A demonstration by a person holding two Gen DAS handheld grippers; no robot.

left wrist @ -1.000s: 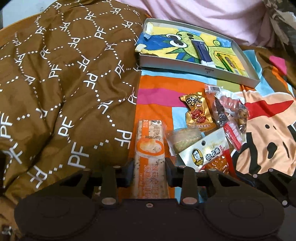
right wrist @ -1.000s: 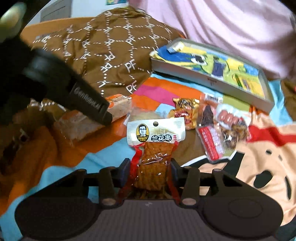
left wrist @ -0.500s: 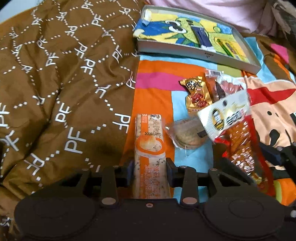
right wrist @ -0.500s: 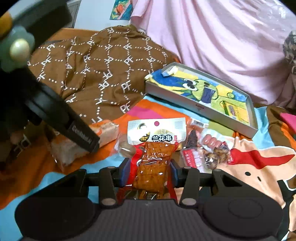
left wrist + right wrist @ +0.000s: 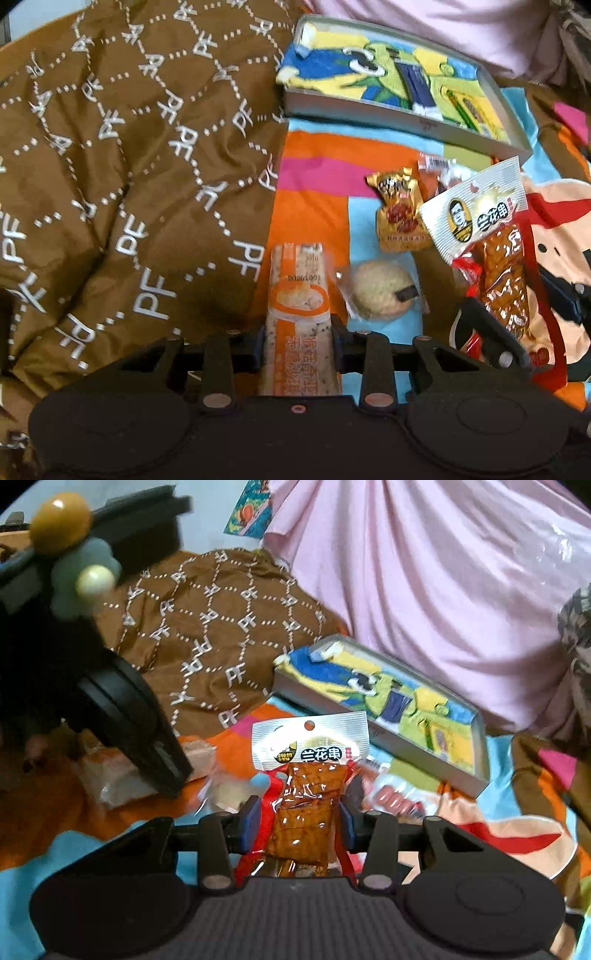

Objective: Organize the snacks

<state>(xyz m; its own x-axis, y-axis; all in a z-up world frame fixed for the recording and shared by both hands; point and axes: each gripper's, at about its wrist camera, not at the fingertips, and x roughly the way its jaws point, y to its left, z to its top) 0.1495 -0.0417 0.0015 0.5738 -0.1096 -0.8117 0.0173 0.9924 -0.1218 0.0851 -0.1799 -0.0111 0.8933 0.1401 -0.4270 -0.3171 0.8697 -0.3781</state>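
Both grippers loaded. Left gripper (image 5: 298,345) has its jaws narrowed onto the long orange cake bar (image 5: 298,295); they have just been closing a touch, bar between them, pads pressed on the wrapper's sides. The bar looks low, at or just off the bedspread (image 5: 317,192), below-left of the grey tray (image 5: 406,122); contact with the cloth is hard to judge from this angle.

Right gripper (image 5: 298,814) has its jaws partway closed on the red tofu-skewer pack (image 5: 308,794), which is lifted clear, white header pointing up toward the tray (image 5: 384,746).

Loose snacks near the tray's front wall: gold packet (image 5: 400,218), round cake (image 5: 380,293), sausage pack (image 5: 395,797).

Step in hand, likely: carry the held packs into the tray.
- Keep squeeze light; both wrappers are soft and the cake will crush.
- Lift over the tray's front wall, don't drag across it.
- One hand at a time, since the grippers sit close together.
- Lay the bar along the tray's long side and the skewer pack flat beside it.
- Release only once the pack rests on the tray liner.
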